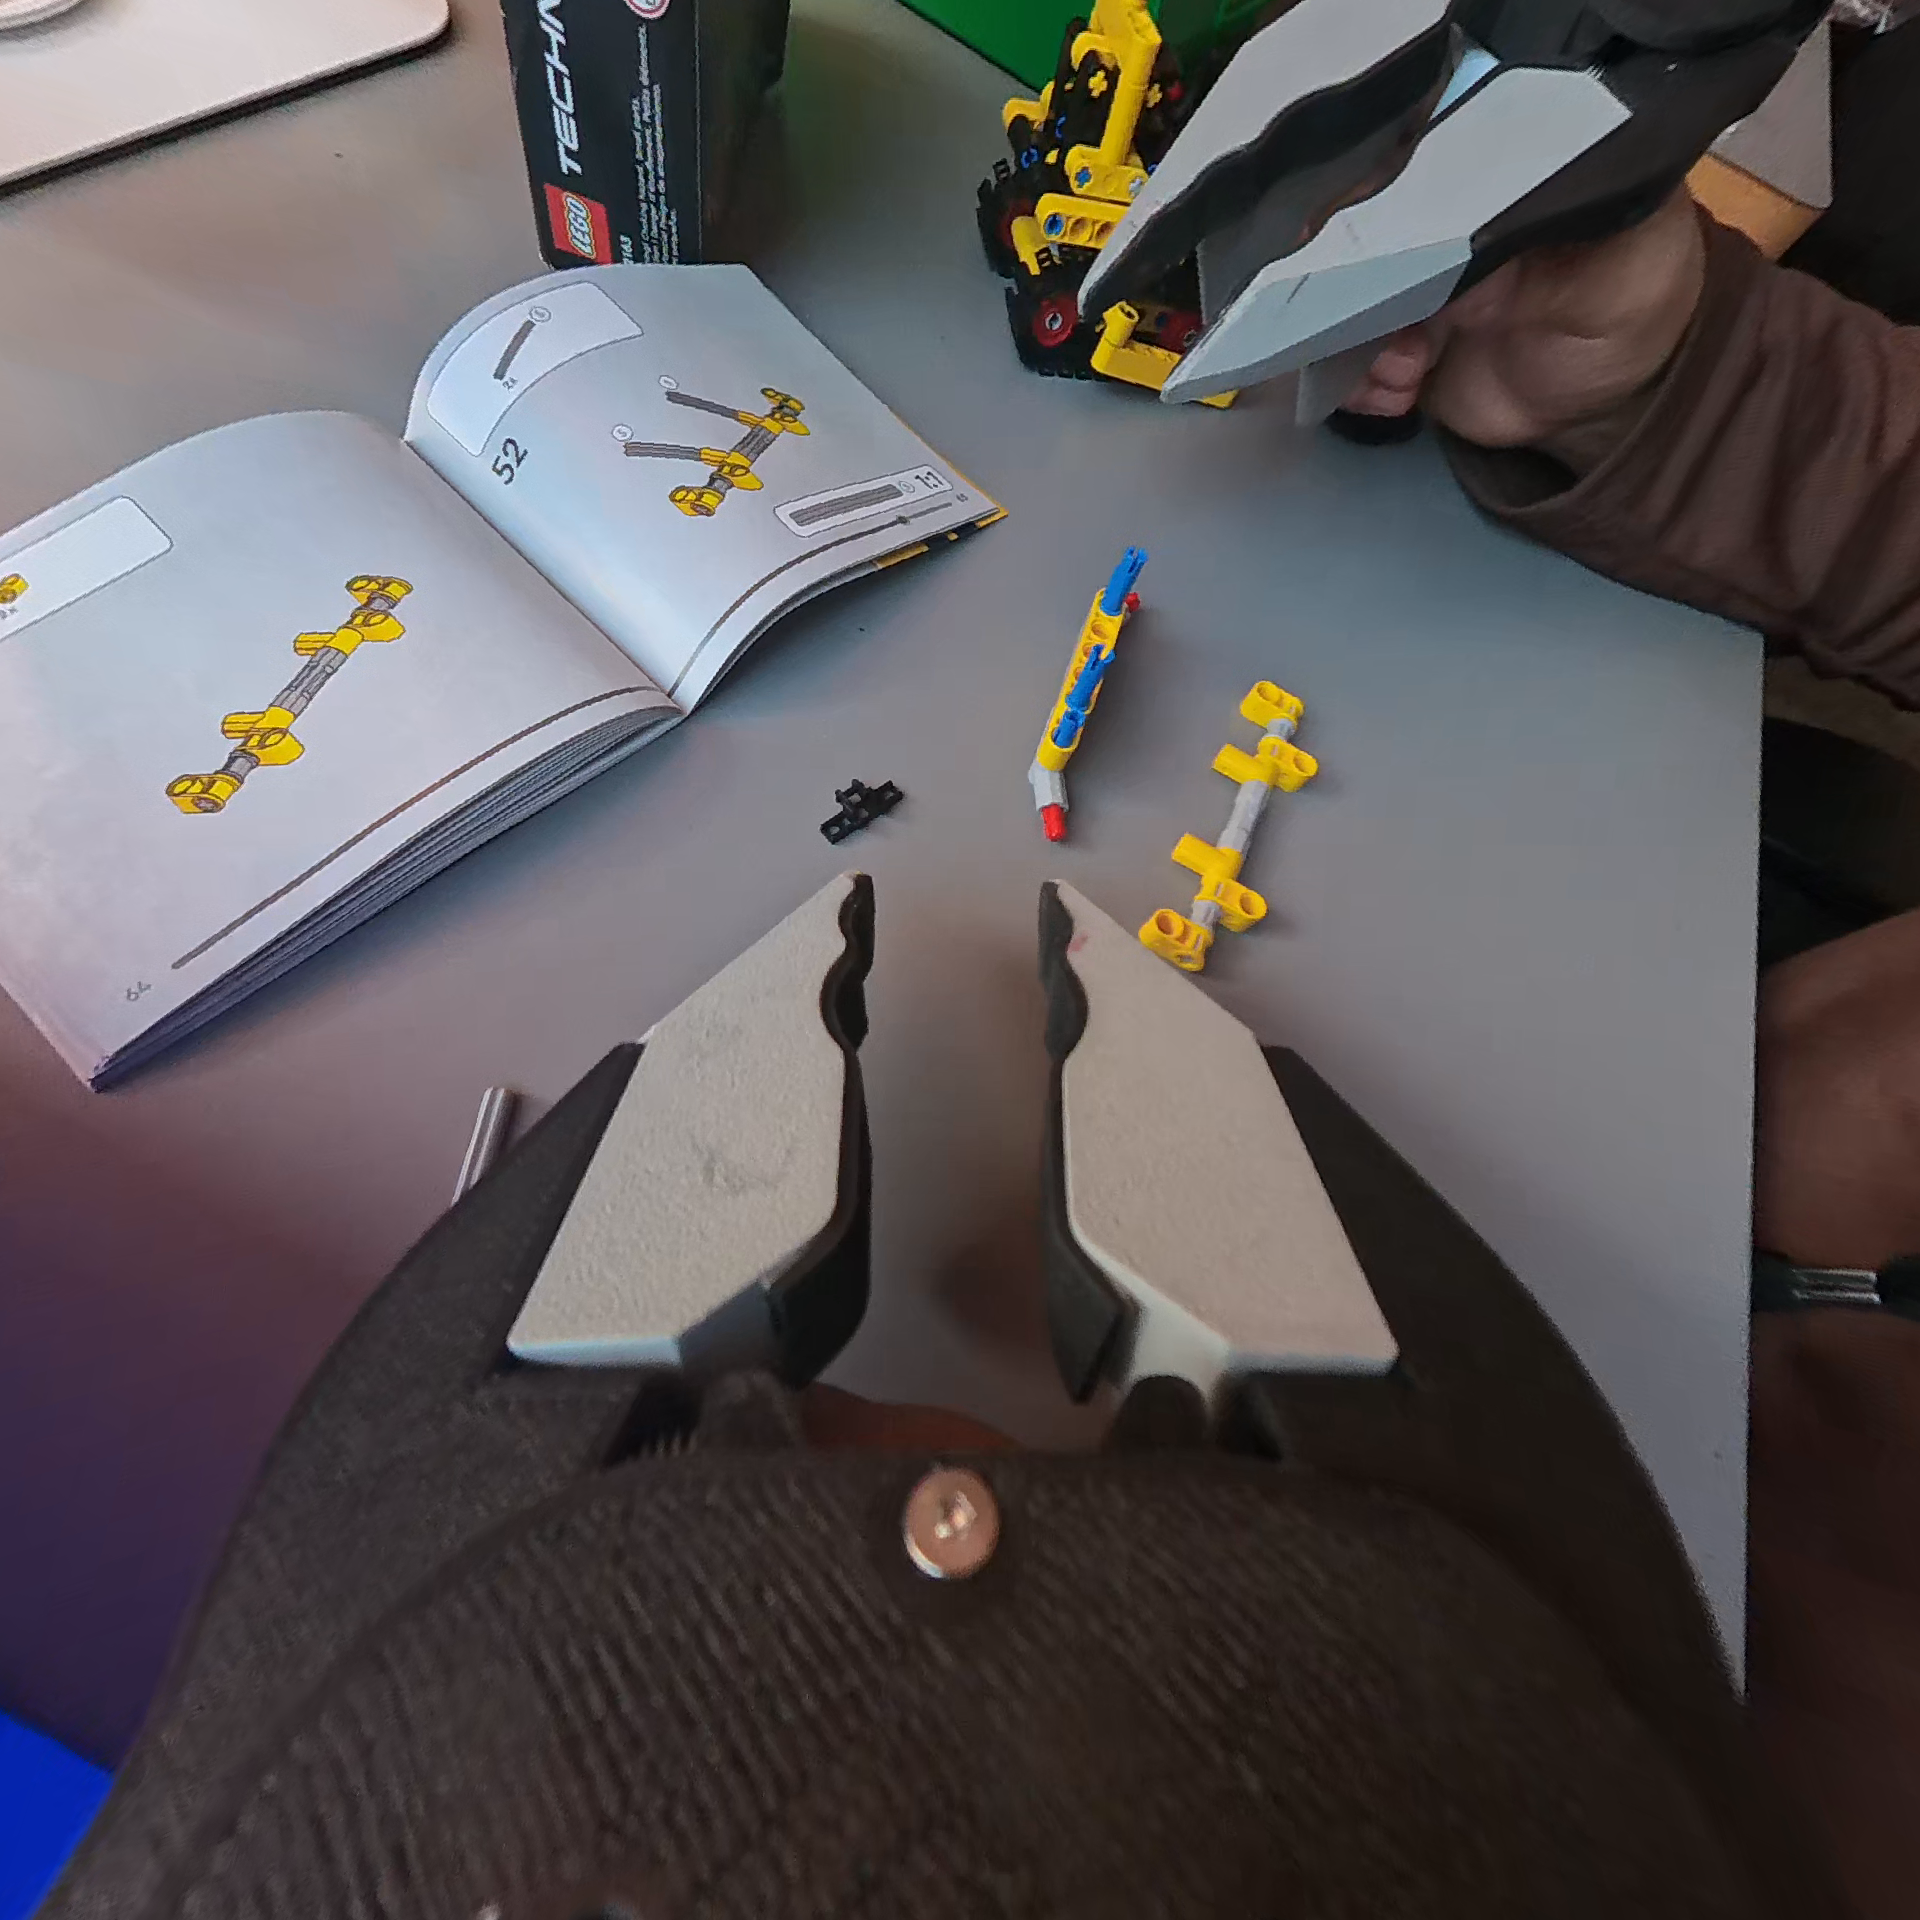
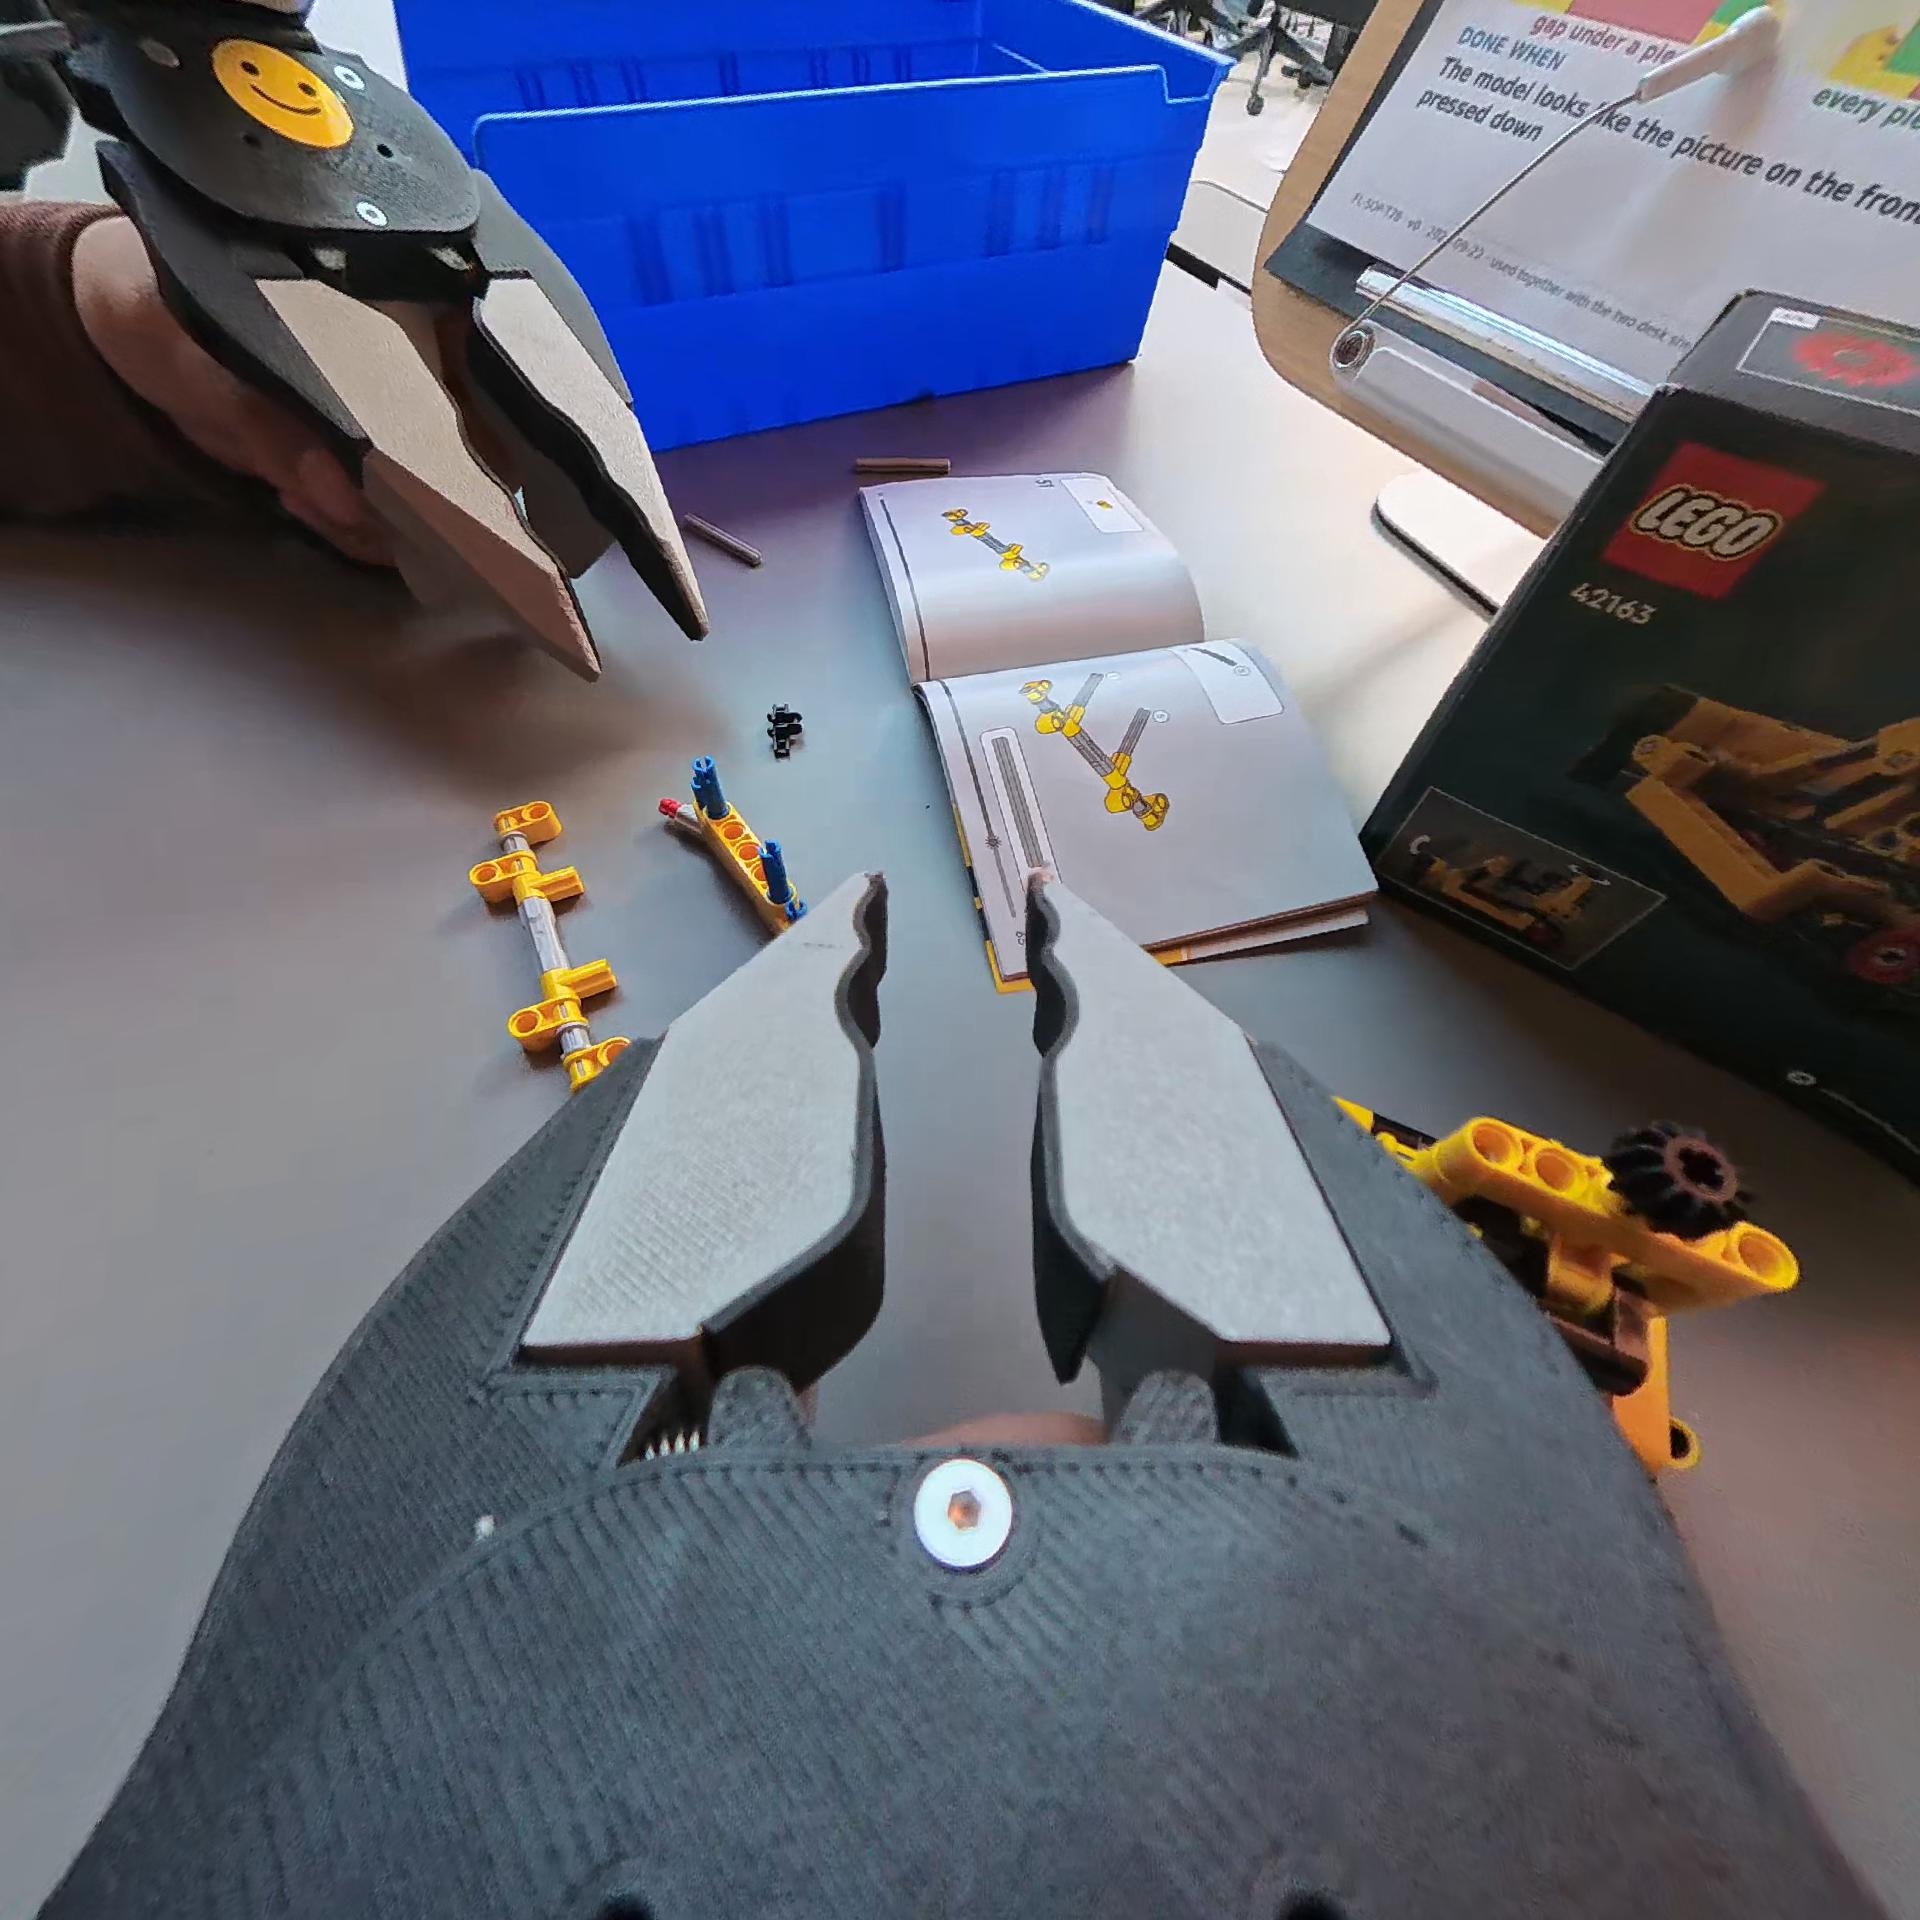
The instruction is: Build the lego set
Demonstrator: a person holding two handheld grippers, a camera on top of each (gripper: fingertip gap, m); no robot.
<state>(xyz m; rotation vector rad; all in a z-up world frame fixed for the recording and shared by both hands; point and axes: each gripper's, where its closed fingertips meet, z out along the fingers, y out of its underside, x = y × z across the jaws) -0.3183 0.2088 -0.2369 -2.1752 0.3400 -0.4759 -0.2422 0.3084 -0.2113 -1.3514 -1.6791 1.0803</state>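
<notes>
Grey-faced fingers of the left claw point(image 1: 956, 888) are held parted and empty above the grey tabletop point(image 1: 1455, 935); the right claw point(image 2: 956, 894) is likewise spread, nothing gripped. Just ahead of the left claw a small black piece point(image 1: 860, 810) is noted, beside it a yellow beam with blue pins point(image 1: 1086, 691), then a grey axle carrying yellow connectors point(image 1: 1231, 826). The open instruction booklet point(image 1: 436, 644) lies to the left, the set's box point(image 1: 634, 125) beyond it. The partly built yellow vehicle point(image 1: 1091, 197) stands behind the right claw. A blue bin point(image 2: 831, 229) is seen farther off.
</notes>
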